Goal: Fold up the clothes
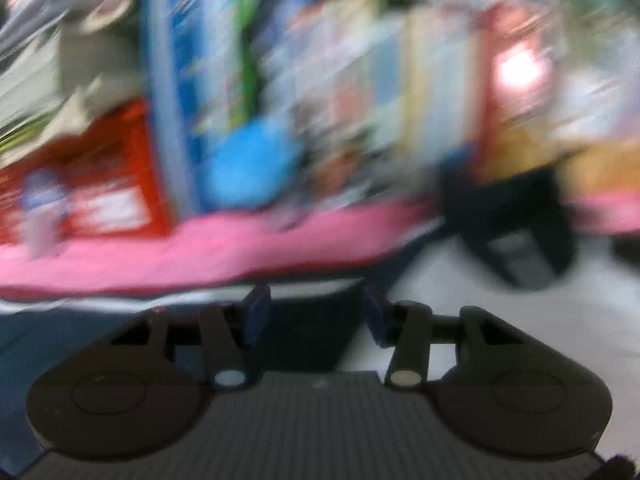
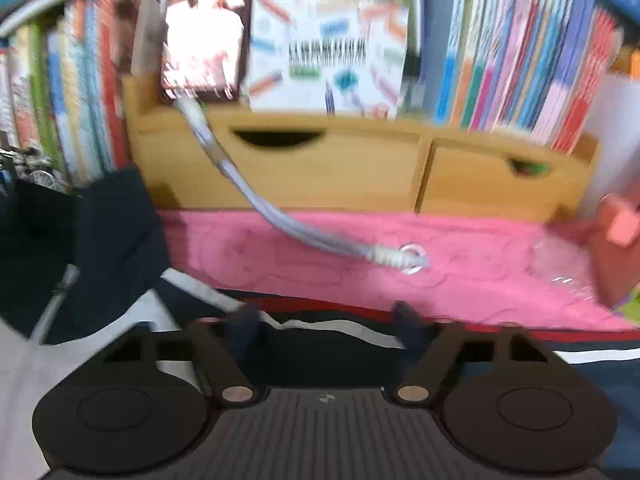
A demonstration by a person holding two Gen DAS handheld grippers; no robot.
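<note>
A dark navy garment with white and red stripes (image 2: 340,344) lies on a pale surface in front of a pink cloth. In the right wrist view my right gripper (image 2: 326,322) is open just above the garment's striped edge, fingers apart, nothing between them. A dark fold of the garment (image 2: 116,240) rises at the left. The left wrist view is heavily blurred by motion. My left gripper (image 1: 316,314) is open over dark navy fabric (image 1: 308,332), holding nothing. A dark shape (image 1: 516,220), possibly the other gripper or cloth, is at the right.
A pink cloth (image 2: 400,256) covers the desk behind the garment. A wooden drawer unit (image 2: 360,168) stands on it with rows of books (image 2: 520,52) above. A grey cord with a ring (image 2: 320,236) lies across the pink cloth. A red box (image 1: 100,184) stands left.
</note>
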